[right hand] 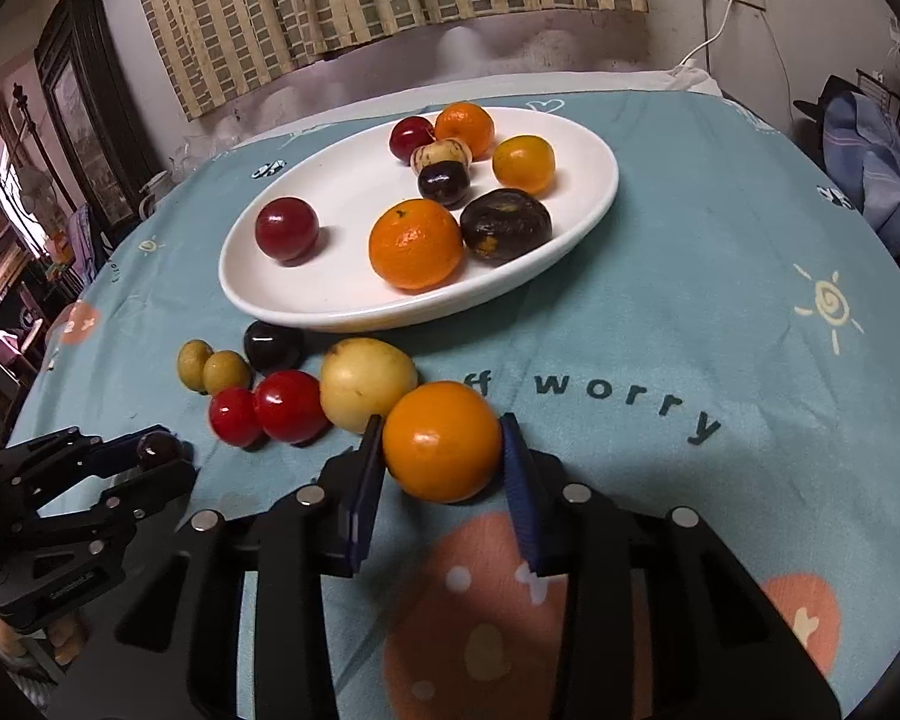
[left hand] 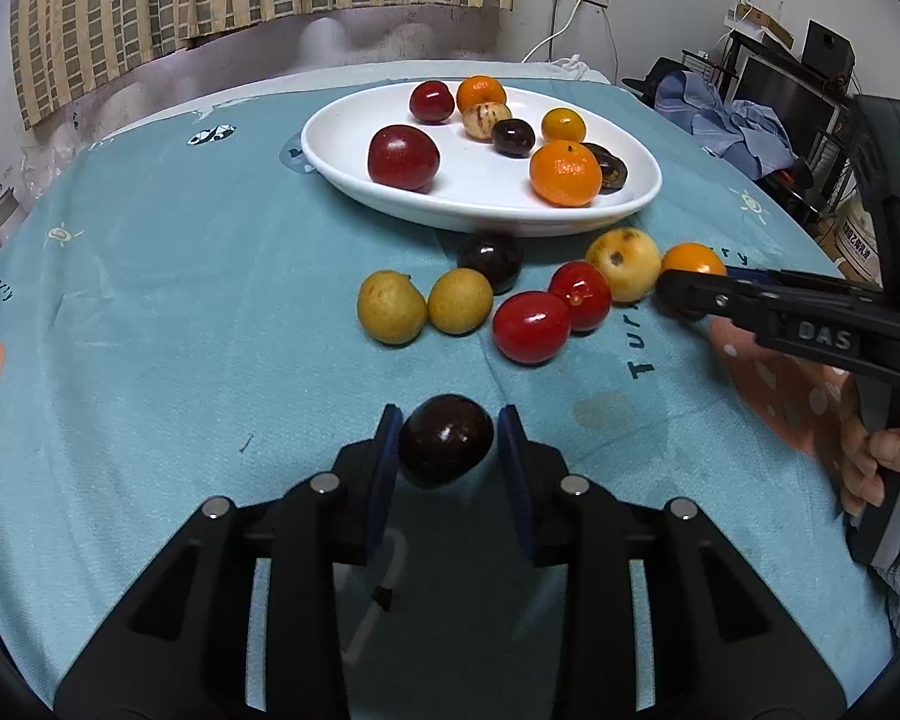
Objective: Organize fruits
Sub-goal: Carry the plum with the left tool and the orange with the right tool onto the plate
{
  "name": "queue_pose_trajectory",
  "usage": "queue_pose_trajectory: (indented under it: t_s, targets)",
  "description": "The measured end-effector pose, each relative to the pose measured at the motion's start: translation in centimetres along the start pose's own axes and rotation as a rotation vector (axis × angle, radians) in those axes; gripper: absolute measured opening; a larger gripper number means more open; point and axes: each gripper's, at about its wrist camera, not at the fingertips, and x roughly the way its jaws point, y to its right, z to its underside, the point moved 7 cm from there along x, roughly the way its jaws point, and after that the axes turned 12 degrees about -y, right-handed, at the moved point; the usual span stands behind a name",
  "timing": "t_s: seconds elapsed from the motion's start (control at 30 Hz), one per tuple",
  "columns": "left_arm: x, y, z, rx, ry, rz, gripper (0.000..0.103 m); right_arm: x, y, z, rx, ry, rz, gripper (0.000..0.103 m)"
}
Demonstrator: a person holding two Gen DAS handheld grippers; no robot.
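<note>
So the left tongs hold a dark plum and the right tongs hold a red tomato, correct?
Not quite. The left tongs do hold the dark plum, but the right tongs grip an orange fruit, as the right wrist view shows.

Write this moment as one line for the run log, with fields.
left gripper: shut on dark plum | right gripper: around orange fruit, pads touching | white plate: holds fruit

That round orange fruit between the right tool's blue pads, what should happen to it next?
Probably lift it and carry it to the white oval plate. The right tool has its blue pads against the round orange fruit, which sits on the teal tablecloth outside the plate.
</note>
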Motion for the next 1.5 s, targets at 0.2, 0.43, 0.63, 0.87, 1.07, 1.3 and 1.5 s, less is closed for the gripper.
queue_pose_trajectory:
  t_s: [0.2,0.43,0.63,0.87,1.07,1.3,1.5]
  targets:
    - [-0.4,0.0,-0.2,0.004,0.021,0.006,0.033,-1.0,-3.8,0.8,-0.087,0.016,-0.052,0.037]
    - [-0.3,0.3,0.1,0.015,0.001,-0.009,0.032,-0.5,-4.1,1.0,-0.089,-0.002,-0.055,0.037]
    - [-0.1,0.3,0.4,0.02,-0.009,-0.014,0.032,-0.4,-3.7,1.0,-0.072,-0.005,-0.062,0.037]
    - [-1.3,0.7,0.0,0.037,0.051,-0.029,0.031,-1.0,-3.5,0.7,-0.058,0.021,-0.072,0.037]
    - [-3.1,0.2,-2.1,-0.001,0.109,0.0,0.031,-3.6,-3.1,-0.3,-0.033,0.097,-0.088,0.038]
    - [-5.0,0.4,-9.4,-0.021,0.19,-0.014,0.03,-6.3,-2.3,-5.4,-0.001,0.183,-0.062,0.038]
    - [-1.2,2.1,-13.2,-0.009,0.154,0.008,0.031,-3.7,-0.2,-10.0,0.065,0.186,-0.057,0.038]
